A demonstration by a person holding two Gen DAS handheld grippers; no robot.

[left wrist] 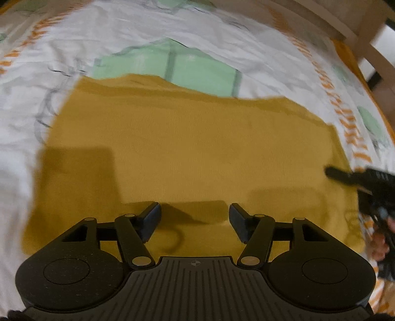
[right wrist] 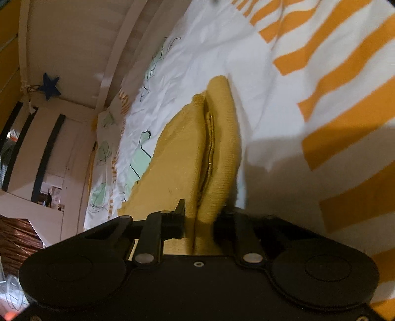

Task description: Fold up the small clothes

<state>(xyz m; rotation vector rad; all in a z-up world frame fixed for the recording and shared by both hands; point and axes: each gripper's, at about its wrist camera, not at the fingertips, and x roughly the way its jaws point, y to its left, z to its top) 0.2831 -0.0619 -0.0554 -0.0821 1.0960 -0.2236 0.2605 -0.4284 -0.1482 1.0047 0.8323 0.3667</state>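
Note:
A mustard-yellow knit garment (left wrist: 187, 148) lies spread flat on the bed sheet. In the left wrist view my left gripper (left wrist: 195, 217) hovers just over its near part, open, with nothing between the fingers. At the garment's right edge my right gripper (left wrist: 333, 172) reaches in from the side. The right wrist view shows the right gripper (right wrist: 203, 217) shut on a bunched, doubled-over edge of the garment (right wrist: 222, 148), which rises in a fold between the two fingers. The rest of the cloth (right wrist: 172, 158) stays flat on the sheet.
The bed sheet (left wrist: 148, 29) is white with green shapes and orange stripes (right wrist: 321, 61). A wooden frame (left wrist: 345, 22) stands at the far right corner. A hand (left wrist: 380, 244) holds the right gripper. A blue star (right wrist: 50, 86) hangs on the wall beyond the bed.

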